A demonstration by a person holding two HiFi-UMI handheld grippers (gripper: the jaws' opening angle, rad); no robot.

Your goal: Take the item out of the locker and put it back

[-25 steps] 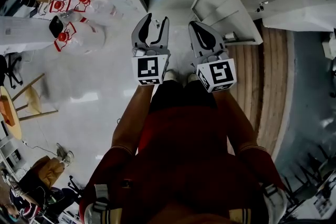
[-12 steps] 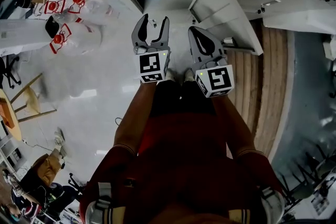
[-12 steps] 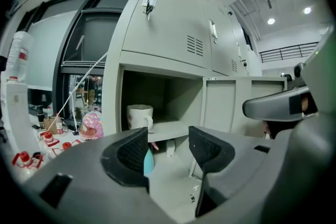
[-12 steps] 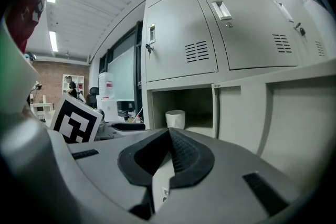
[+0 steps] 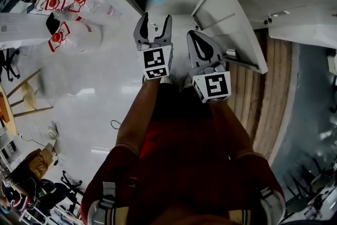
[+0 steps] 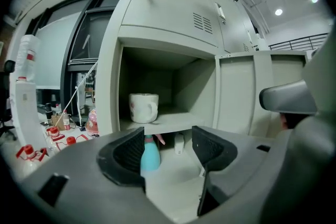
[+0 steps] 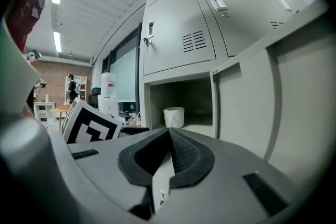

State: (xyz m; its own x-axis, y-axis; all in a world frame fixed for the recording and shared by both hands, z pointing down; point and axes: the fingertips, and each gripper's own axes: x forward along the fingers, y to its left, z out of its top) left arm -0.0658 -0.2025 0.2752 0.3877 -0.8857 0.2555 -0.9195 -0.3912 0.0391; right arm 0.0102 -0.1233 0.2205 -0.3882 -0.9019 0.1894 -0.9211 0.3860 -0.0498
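White mug (image 6: 143, 107) in the locker (image 6: 107, 76) could topple if the left gripper (image 6: 168, 152), empty jaws just opening wider, clips it; right gripper (image 7: 169, 136) pressed together.

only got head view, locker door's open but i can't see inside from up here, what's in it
Observer: In the left gripper view, a white mug stands upright on the shelf of the open compartment, with its handle to the right.
Operator: anything under that shelf
Observer: A teal bottle stands upright below it. A small white item is to its right, apart from it.
Operator: what's the left one lined up on
Observer: The left gripper has its jaws apart; they have just been opening. The bottle shows through the gap beside the left jaw, farther back and untouched. The mug sits above the gap.
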